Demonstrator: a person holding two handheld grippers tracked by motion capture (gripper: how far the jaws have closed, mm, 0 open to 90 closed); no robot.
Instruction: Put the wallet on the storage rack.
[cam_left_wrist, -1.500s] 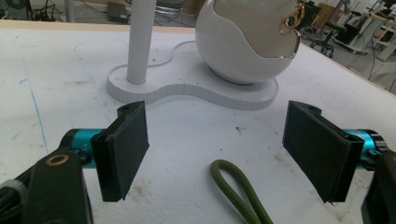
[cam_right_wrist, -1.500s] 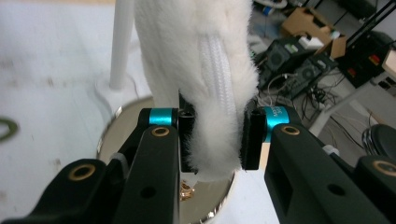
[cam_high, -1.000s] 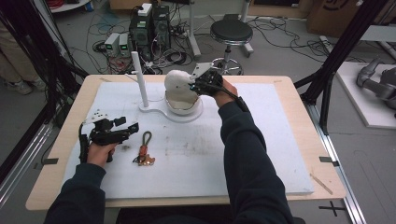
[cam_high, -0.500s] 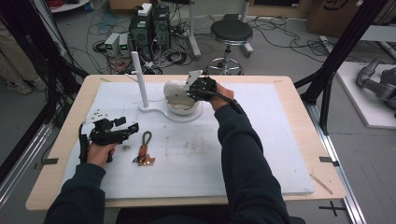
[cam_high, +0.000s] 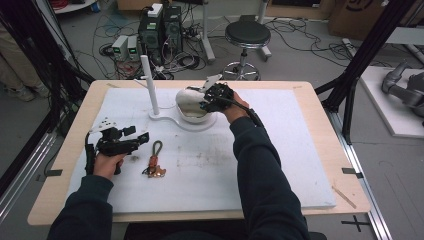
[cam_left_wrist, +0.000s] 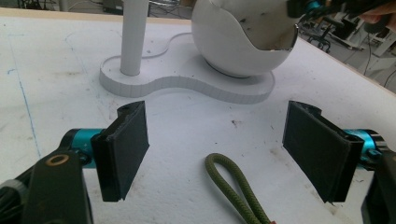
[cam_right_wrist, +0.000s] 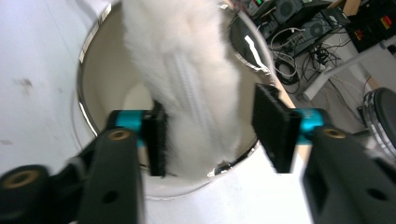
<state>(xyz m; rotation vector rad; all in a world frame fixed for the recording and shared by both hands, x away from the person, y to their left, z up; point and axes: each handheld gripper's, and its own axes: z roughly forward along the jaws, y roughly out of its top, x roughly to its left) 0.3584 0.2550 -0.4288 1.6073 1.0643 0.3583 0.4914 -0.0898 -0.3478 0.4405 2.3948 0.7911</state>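
Right gripper view: the right tongs (cam_right_wrist: 208, 133) have just been opened around a white furry item (cam_right_wrist: 187, 70) hanging into the bowl (cam_right_wrist: 93, 107) mid-frame, seemingly released; the left tongs (cam_left_wrist: 224, 149) are held open.

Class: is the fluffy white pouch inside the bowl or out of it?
Partly in: the pouch hangs through the bowl opening.

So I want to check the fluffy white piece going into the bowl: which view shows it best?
The right gripper view: the fluffy white piece hangs close up between the right tongs, over the bowl. The high view shows just a small pale tip above the hand. The left gripper view shows the bowl, not clearly the piece.
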